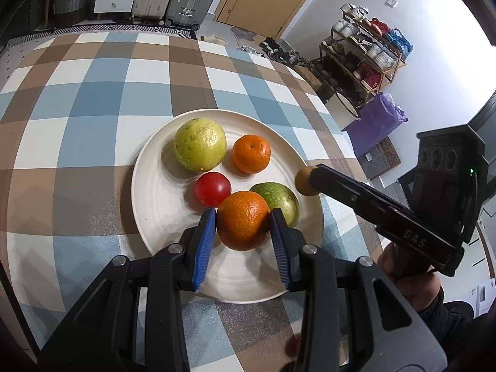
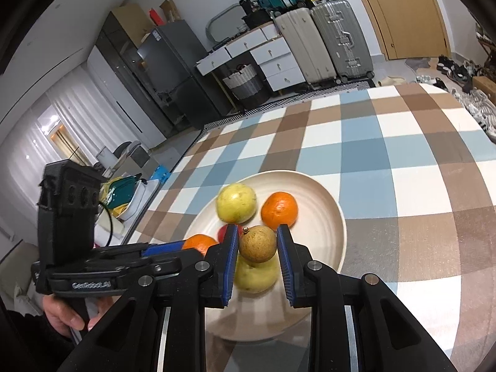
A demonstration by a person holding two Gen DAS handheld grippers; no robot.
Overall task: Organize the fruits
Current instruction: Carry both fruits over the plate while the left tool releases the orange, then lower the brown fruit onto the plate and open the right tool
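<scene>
A white plate [image 1: 148,192] on the checked tablecloth holds a yellow-green guava [image 1: 199,144], a small tangerine [image 1: 251,154], a red tomato [image 1: 212,188] and a green fruit [image 1: 279,200]. My left gripper [image 1: 243,221] is shut on a large tangerine [image 1: 242,220] resting low over the plate's near side. My right gripper [image 2: 257,243] is shut on a small brown round fruit [image 2: 258,243], held above the plate [image 2: 328,217] over the green fruit [image 2: 257,274]. The brown fruit also shows in the left wrist view [image 1: 303,182] at the plate's right rim.
The checked tablecloth [image 1: 93,108] spreads left of and beyond the plate. The table's right edge [image 1: 338,130] lies close to the plate. Suitcases [image 2: 325,40], drawers and a shoe rack [image 1: 362,59] stand in the room beyond.
</scene>
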